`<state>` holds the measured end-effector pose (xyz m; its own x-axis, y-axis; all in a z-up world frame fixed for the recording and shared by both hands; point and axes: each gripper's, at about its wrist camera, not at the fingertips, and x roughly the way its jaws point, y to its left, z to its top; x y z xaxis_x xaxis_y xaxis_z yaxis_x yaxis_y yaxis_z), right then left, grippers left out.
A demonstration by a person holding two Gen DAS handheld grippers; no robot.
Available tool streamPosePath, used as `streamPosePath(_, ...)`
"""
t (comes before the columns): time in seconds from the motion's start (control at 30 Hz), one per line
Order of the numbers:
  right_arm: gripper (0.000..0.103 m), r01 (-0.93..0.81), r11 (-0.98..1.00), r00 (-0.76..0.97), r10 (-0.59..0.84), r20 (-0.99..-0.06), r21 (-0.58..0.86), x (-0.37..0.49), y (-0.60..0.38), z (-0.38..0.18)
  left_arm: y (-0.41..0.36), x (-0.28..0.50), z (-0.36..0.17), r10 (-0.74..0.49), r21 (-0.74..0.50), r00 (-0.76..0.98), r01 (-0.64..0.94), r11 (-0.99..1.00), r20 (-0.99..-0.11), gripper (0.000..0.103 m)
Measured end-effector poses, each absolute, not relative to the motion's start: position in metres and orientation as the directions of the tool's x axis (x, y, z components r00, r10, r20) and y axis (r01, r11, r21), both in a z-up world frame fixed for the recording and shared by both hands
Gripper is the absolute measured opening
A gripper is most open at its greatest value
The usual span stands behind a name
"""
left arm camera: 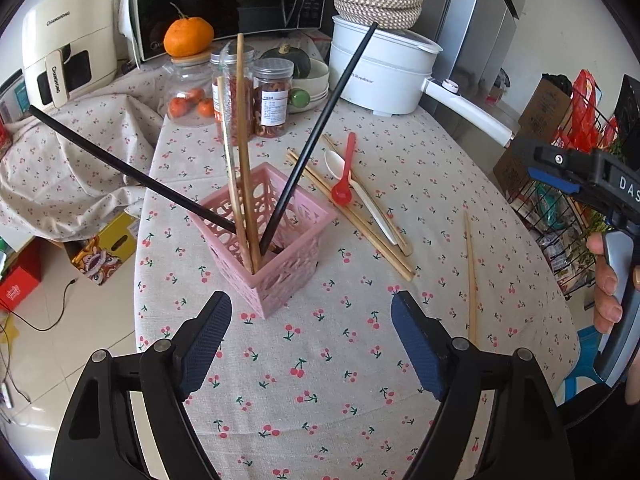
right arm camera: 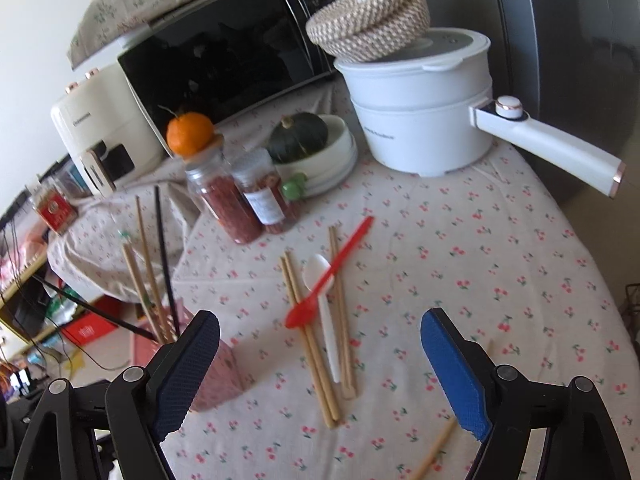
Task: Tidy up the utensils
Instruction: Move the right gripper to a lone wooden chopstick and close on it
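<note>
Appliance [left arm camera: 68, 40] 10 o'clock: "CHANGHONG" | pot [left arm camera: 376, 76] label blurred | pink holder [right arm camera: 216, 372] half-hidden | left gripper [left arm camera: 311, 344], right gripper [right arm camera: 320, 372]: open, empty

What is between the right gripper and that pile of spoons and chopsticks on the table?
Nothing visible. The right gripper hangs open above the pile, with only bare tablecloth below it. The red spoon lies on top, across the white spoon and chopsticks.

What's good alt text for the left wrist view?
Open left gripper hovers before a pink holder holding two black and two wooden chopsticks; wooden chopsticks, a red spoon and a white spoon lie on the cherry-print tablecloth.
</note>
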<state>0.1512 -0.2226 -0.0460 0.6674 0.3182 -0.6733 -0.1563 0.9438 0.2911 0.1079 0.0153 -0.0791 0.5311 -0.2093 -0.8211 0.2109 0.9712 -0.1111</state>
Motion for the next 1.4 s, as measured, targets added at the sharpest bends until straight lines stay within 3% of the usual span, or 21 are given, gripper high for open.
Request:
streamPosePath(0.7, 0.087, 0.082, 0.966, 0.367, 0.201, -0.908, 0.247, 0.180, -0.276, -0.146, -0.040, 0.132, -0.118, -0.216, -0.143, 0.344, 0.224, 0.964, -0.914, 0.085)
streamPosePath(1.0, 0.084, 0.022, 0.999, 0.289, 0.033, -0.957, 0.041, 0.199, -0.259, -0.180, -0.053, 0.130, -0.125, -0.203, -0.123, 0.334, 0.246, 0.961, -0.921, 0.085)
streamPosePath(1.13, 0.069, 0.012, 1.000, 0.307, 0.003, -0.952, 0.007, 0.196, -0.258, -0.179, -0.058, 0.131, -0.127, -0.195, -0.110, 0.333, 0.257, 0.960, -0.922, 0.085)
streamPosePath(1.2, 0.056, -0.010, 1.000, 0.314, 0.014, -0.949, 0.011, 0.195, -0.256, -0.176, -0.060, 0.132, -0.128, -0.191, -0.107, 0.334, 0.253, 0.961, -0.923, 0.085)
streamPosePath(1.27, 0.034, -0.035, 0.999, 0.316, 0.032, -0.948, 0.022, 0.194, -0.257, -0.174, -0.062, 0.133, -0.129, -0.191, -0.108, 0.334, 0.250, 0.962, -0.923, 0.085)
streamPosePath(1.33, 0.020, -0.048, 0.998, 0.319, 0.044, -0.947, 0.030, 0.190, -0.261, -0.173, -0.064, 0.133, -0.129, -0.189, -0.106, 0.336, 0.250, 0.962, -0.923, 0.085)
streamPosePath(1.4, 0.013, -0.039, 0.998, 0.319, 0.066, -0.945, 0.056, 0.188, -0.268, -0.173, -0.066, 0.133, -0.128, -0.191, -0.106, 0.340, 0.251, 0.962, -0.921, 0.085)
